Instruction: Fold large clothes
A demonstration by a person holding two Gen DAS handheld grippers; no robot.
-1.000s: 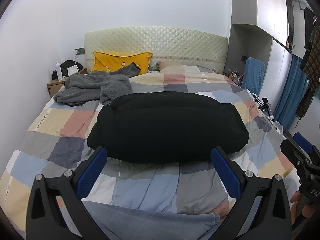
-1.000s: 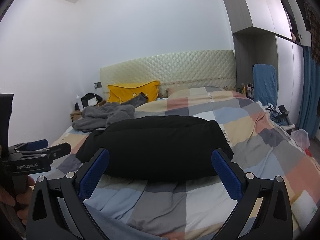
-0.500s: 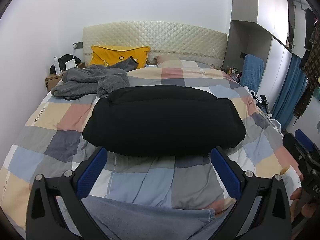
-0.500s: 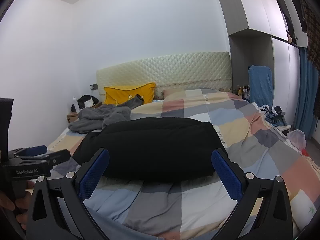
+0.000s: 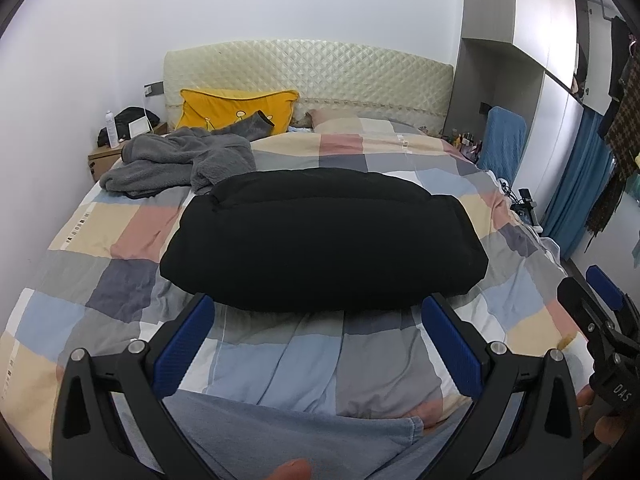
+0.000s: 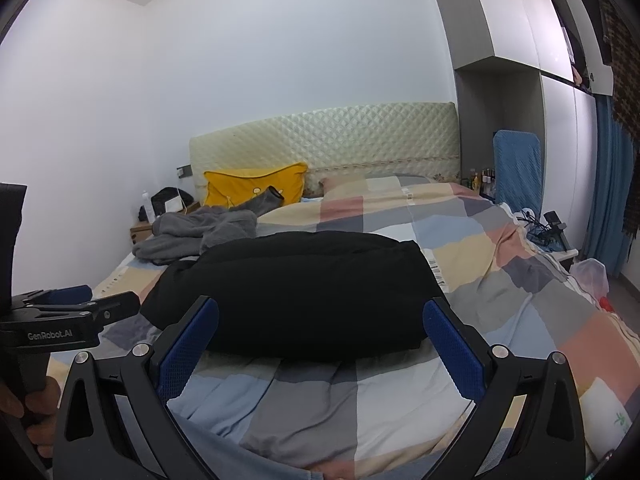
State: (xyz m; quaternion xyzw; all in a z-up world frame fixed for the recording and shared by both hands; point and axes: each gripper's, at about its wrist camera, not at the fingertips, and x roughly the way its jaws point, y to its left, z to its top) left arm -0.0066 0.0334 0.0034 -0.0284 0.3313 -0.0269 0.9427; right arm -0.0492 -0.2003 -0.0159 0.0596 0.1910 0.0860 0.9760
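Left gripper [image 5: 318,344]: spread wide, empty, held back from the bed's near edge. Right gripper [image 6: 320,350]: likewise spread, nothing between its pads. Black garment [image 5: 324,240]: folded puffy bundle, mid-bed on the patchwork duvet [image 5: 312,364]. Risks: your pinch gathers duvet along with cloth; padded layers spring apart or slide when you lift. Grey fleece garment [image 5: 180,160]: rumpled near the yellow pillow [image 5: 236,108], unfolded.
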